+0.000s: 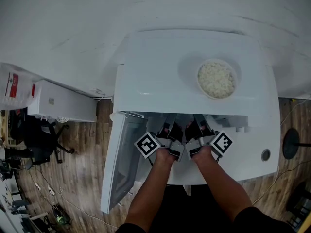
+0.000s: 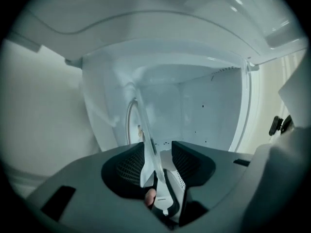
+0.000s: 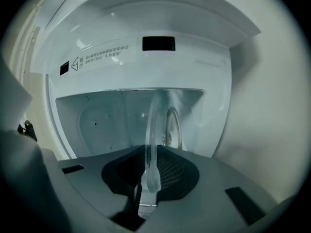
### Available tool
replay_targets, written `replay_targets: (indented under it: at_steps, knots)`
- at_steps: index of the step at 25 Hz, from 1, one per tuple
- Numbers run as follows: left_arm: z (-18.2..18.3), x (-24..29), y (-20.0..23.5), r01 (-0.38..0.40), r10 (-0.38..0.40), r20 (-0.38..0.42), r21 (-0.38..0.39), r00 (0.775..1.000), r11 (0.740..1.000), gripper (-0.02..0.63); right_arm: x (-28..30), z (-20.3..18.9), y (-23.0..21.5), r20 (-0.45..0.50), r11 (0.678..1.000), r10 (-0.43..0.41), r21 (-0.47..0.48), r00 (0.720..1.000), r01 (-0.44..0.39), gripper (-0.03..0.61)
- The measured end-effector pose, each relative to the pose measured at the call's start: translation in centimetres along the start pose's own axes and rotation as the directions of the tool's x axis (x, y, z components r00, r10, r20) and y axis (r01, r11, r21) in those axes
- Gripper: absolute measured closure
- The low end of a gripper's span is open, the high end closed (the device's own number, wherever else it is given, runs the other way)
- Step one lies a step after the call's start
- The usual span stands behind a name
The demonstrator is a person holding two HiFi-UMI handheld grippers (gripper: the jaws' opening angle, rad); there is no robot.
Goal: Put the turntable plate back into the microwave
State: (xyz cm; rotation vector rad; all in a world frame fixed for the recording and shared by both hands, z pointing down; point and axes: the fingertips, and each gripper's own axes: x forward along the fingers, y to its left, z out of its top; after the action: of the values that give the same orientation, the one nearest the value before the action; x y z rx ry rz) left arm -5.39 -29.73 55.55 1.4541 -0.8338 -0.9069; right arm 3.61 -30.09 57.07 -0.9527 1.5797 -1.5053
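Observation:
The clear glass turntable plate (image 2: 146, 130) reaches edge-on into the white microwave (image 1: 194, 57) cavity. Its rim lies between the jaws of my left gripper (image 2: 158, 152). It leans on one pad, and a gap shows to the other, so this gripper is open. My right gripper (image 3: 151, 152) is shut on the plate's rim (image 3: 153, 130), with both pads against the glass. From above, both the left gripper (image 1: 165, 135) and the right gripper (image 1: 199, 132) point into the cavity mouth side by side, their tips hidden under the microwave top. A round ring (image 3: 172, 127) shows on the cavity floor beyond the plate.
The microwave door (image 1: 119, 159) hangs open to the left. A bowl of rice (image 1: 216, 78) stands on the microwave's top. The oven sits on a white desk (image 1: 252, 159) with a round hole. A white unit (image 1: 63, 103) and an office chair (image 1: 36, 135) stand at the left.

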Motion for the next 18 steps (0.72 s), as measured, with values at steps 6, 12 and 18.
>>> replay_targets:
  at_steps: [6, 12, 18]
  knots:
    - [-0.8, -2.0, 1.1, -0.039, 0.037, 0.058, 0.039, 0.998, 0.998, 0.558, 0.3, 0.2, -0.2, 0.004, 0.999, -0.026, -0.027, 1.000, 0.026, 0.507]
    - [0.4, -2.4, 3.2, -0.097, 0.090, 0.067, 0.108, 0.994, 0.989, 0.566, -0.2, -1.2, -0.6, -0.107, 0.983, -0.111, -0.157, 0.988, 0.093, 0.514]
    - [0.3, -2.1, 3.2, -0.097, 0.088, 0.067, 0.142, 0.994, 0.985, 0.565, -2.3, -2.1, -1.5, -0.118, 0.961, -0.169, -0.242, 0.979, 0.136, 0.548]
